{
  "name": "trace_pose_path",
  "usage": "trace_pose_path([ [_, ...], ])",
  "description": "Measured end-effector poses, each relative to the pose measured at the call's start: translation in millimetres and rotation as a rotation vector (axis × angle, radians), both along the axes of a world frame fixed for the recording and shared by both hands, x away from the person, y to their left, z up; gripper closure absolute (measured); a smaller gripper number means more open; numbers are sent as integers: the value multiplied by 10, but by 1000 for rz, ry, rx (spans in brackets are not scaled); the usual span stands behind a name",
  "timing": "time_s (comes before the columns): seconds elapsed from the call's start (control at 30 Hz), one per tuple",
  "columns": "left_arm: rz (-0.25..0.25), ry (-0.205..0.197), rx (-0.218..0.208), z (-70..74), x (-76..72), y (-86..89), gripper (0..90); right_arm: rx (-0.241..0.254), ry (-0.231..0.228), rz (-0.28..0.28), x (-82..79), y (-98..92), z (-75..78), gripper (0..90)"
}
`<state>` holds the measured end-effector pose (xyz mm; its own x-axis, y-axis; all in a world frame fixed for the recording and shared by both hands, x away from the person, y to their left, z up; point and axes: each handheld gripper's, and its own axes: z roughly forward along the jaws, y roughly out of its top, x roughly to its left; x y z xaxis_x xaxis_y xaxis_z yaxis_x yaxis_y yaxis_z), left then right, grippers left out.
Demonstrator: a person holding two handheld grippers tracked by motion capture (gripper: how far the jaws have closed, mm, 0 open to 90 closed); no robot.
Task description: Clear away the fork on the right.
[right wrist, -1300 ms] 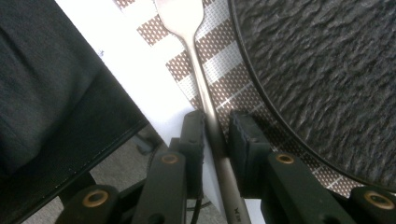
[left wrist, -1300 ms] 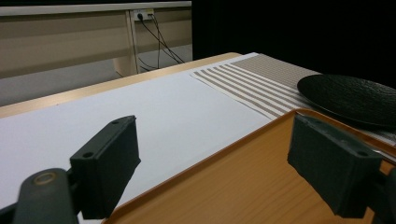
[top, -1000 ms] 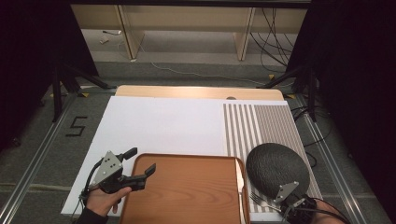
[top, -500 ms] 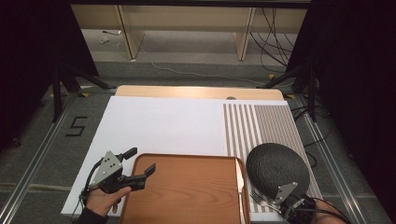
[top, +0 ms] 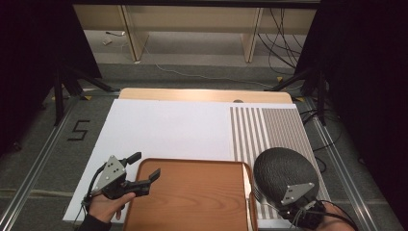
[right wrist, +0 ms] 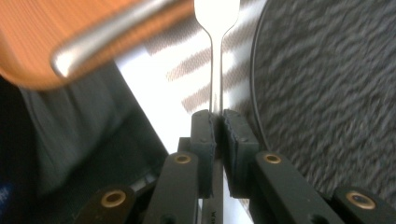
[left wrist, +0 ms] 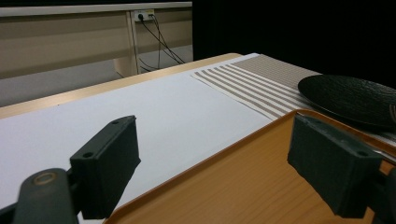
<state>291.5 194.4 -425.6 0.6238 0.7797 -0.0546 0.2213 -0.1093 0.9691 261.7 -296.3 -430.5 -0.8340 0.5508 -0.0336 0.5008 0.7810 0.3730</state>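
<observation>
My right gripper [right wrist: 218,116] is shut on the thin handle of a silver utensil [right wrist: 216,70], which runs away from the jaws along the rim of a black textured plate [right wrist: 336,70]. I cannot tell what kind of utensil head it has. In the high view this right gripper [top: 288,204] sits at the near rim of the black plate [top: 284,168]. My left gripper [top: 146,164] stands open over the left rim of a brown wooden tray [top: 192,192]. Nothing lies between the left gripper's [left wrist: 222,163] pads.
A second, blurred silver utensil [right wrist: 102,35] lies by the tray's rim [right wrist: 37,32]. The plate rests on a striped placemat [top: 260,125] beside a white mat [top: 168,125]. Cables and shelf legs stand on the floor beyond the table's far edge.
The right gripper has edged slightly forward over the plate's near rim. The left gripper and the tray have kept still.
</observation>
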Motion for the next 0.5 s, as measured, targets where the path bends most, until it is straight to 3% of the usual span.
trace_pose_path([
  [0.33,1,-1,-1,0,0,2,159,189,-16,-36,100,188,119,841],
  [0.5,1,-1,-2,0,1,3,159,252,-1,-54,140,259,159,841],
])
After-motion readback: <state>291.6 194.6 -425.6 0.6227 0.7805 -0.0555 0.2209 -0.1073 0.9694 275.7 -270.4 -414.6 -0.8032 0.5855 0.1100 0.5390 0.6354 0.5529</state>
